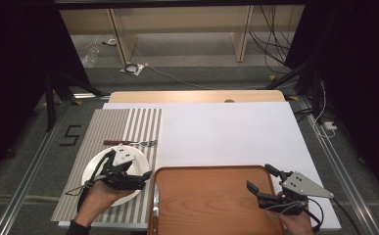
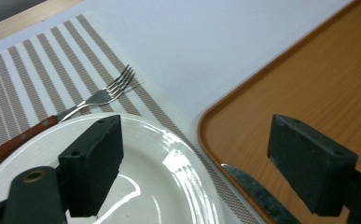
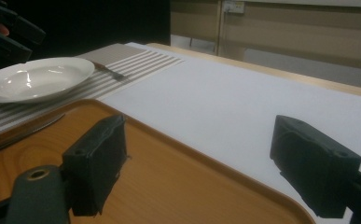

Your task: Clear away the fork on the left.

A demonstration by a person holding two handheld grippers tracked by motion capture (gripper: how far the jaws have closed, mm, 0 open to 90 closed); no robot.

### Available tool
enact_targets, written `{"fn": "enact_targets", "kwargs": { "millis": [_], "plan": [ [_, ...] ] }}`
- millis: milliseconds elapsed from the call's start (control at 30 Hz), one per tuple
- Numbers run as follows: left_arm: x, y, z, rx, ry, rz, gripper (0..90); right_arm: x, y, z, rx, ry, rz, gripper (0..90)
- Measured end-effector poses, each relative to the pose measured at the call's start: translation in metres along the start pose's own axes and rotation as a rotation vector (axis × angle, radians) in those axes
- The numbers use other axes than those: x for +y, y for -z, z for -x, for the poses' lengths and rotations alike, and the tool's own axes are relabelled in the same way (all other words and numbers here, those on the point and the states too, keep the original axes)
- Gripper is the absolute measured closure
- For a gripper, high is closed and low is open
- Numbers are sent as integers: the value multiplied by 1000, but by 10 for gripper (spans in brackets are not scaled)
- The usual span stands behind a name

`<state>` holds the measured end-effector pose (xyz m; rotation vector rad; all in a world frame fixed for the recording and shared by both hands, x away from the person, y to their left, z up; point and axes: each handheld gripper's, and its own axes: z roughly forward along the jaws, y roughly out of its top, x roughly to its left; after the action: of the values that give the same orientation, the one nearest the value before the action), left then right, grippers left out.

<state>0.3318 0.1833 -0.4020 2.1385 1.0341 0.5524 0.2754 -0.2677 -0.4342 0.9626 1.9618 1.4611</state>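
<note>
A white plate (image 1: 95,169) (image 2: 169,163) (image 3: 33,77) lies on a striped placemat (image 1: 108,125) (image 2: 29,65) at the left. Just beyond it rests a fork (image 1: 130,143) (image 2: 103,95) with a brown handle. An orange-brown tray (image 1: 211,200) (image 2: 308,79) (image 3: 169,172) sits at the front centre, and a knife (image 1: 155,205) (image 2: 257,193) (image 3: 24,133) lies along its left rim. My left gripper (image 1: 137,169) (image 2: 194,128) hangs open, one jaw above the plate and the other above the tray's corner. Over the tray's right side, my right gripper (image 1: 262,178) (image 3: 197,126) stands open and holds nothing.
A white sheet (image 1: 226,132) covers the table right of the placemat, up to the wooden far edge (image 1: 197,96). Beyond the table are floor cables and wooden shelving. Metal rails run along both table sides.
</note>
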Motion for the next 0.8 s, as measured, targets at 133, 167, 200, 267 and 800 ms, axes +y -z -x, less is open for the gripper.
{"fn": "enact_targets", "kwargs": {
  "millis": [133, 167, 200, 267, 800],
  "plan": [
    [5, -2, -9, 16, -9, -18, 182, 0, 0, 0, -1, -2, -1, 193],
    [7, -3, -11, 19, -7, -22, 182, 0, 0, 0, 0, -2, 1, 193],
    [8, -4, -15, 20, -11, -29, 183, 0, 0, 0, 0, -1, 2, 194],
    [11, -5, -20, 30, -9, -37, 184, 0, 0, 0, 0, -3, 0, 194],
    [32, -31, -68, 73, -8, -135, 192, 0, 0, 1, 1, -5, 0, 194]
  ]
}}
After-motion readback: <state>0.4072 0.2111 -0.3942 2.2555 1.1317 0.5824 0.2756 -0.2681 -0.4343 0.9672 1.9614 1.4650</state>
